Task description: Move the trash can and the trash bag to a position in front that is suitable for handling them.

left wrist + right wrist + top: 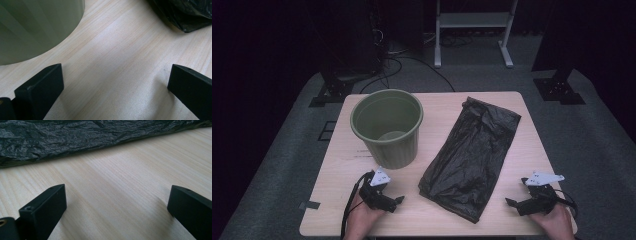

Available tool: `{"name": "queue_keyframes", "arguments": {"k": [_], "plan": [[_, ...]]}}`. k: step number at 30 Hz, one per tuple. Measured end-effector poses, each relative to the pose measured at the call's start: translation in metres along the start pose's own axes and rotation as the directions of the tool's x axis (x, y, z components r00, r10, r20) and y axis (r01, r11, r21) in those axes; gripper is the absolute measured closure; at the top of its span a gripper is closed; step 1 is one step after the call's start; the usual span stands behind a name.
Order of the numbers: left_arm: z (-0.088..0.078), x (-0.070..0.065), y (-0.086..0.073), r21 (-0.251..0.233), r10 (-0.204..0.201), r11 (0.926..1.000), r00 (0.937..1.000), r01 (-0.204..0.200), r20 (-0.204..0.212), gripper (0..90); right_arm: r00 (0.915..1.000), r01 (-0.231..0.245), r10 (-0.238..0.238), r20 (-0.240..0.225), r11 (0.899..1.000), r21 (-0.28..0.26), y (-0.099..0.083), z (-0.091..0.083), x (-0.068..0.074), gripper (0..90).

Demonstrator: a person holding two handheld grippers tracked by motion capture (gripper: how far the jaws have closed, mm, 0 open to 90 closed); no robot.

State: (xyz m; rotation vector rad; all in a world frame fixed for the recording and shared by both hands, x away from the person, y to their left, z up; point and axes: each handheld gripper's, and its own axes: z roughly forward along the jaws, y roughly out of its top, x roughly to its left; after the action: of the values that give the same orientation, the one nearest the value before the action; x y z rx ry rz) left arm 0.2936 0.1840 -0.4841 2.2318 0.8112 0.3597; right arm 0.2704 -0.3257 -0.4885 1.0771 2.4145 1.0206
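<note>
**A:** so from up top there's a light wooden table [512, 220] with a green ribbed waste bin [387, 127] standing upright on its left half, and a crumpled black bin bag [472, 155] lying flat to the right of it, running from the far edge down toward the near one. The left gripper [398, 201] sits near the front edge just below the bin, the right gripper [511, 203] near the front right corner, both pointing in at the bag's near end.

**B:** either one got hold of anything?

**A:** nope. In the left gripper view the jaws stand spread wide with just bare wood between them. The bin wall [37, 27] fills the top left, and a corner of the bag [185, 15] pokes in top right, well apart from the jaws.

**B:** and the other one?

**A:** same deal in the right gripper view, jaws wide apart and nothing in them. The bag [87, 137] stretches across the top, near but not touching.
</note>
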Motion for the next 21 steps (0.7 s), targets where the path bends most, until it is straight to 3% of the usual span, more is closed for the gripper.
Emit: {"name": "queue_keyframes", "arguments": {"k": [8, 12, 16, 17, 21], "plan": [[0.000, 0.001, 0.000, 0.001, 0.007, 1.0000, 1.0000, -0.007, 0.005, 0.0, 0.9999, -0.013, 0.013, -0.010, 1.000, -0.003, 0.000, 0.000, -0.002, 0.7], [0.000, 0.001, 0.000, 0.001, 0.007, 1.0000, 1.0000, -0.007, 0.005, 0.0, 0.9995, -0.030, 0.030, -0.011, 0.999, -0.032, 0.003, -0.003, -0.005, 0.7], [-0.001, 0.001, -0.001, 0.002, 0.008, 1.0000, 0.9999, -0.008, 0.007, 0.0, 0.9999, -0.015, 0.015, 0.000, 1.000, -0.028, 0.010, -0.004, 0.000, 0.9], [-0.001, 0.001, -0.001, 0.002, 0.008, 1.0000, 0.9999, -0.008, 0.007, 0.0, 0.9996, -0.020, 0.019, -0.023, 0.998, -0.053, 0.015, -0.006, 0.003, 5.7], [-0.001, 0.001, -0.001, 0.002, 0.008, 1.0000, 0.9999, -0.008, 0.007, 0.0, 0.9991, -0.017, 0.014, -0.041, 0.997, -0.077, 0.024, -0.007, 0.008, 5.8]]}}
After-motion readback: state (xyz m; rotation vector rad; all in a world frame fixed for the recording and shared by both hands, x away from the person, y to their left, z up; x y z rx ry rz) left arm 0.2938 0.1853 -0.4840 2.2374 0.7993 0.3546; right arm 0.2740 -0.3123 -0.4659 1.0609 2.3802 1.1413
